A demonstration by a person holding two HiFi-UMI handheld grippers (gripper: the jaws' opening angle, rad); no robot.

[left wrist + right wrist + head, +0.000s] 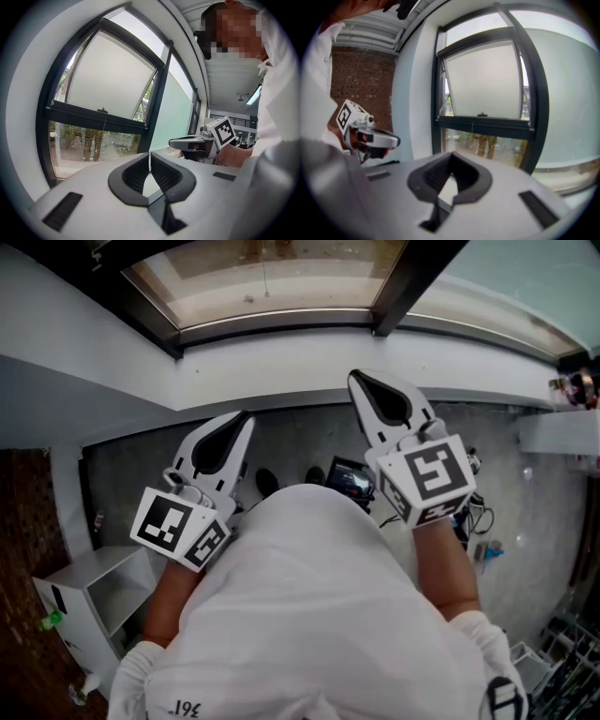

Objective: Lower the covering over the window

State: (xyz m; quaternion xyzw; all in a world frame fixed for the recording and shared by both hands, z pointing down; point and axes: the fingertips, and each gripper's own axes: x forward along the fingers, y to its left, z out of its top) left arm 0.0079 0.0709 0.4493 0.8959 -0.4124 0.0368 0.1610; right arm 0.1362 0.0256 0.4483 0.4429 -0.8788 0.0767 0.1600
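While the person in a white top stands at the white sill, the left gripper is held out low toward the window. Its two dark-padded jaws are closed tip to tip with nothing solid held; only a thin sliver of light shows where the tips meet.

Beyond the tips, the covering hangs in the upper part of the dark-framed window. It is a pale, matt, plain sheet with no pattern, and it lets no view through. Its lower edge sits at the dark crossbar, where a small dark fitting marks the middle and a thin cord drops from it across the glass. Narrow strips of foliage show at either side of the sheet. Below the crossbar the lower pane is uncovered, and trees and ground are visible through it.

To the right of the dark upright stands a frosted, greenish panel.

The right gripper is held level beside the left one, well apart from it, also pointing at the window. Its jaws are fully together and hold nothing.
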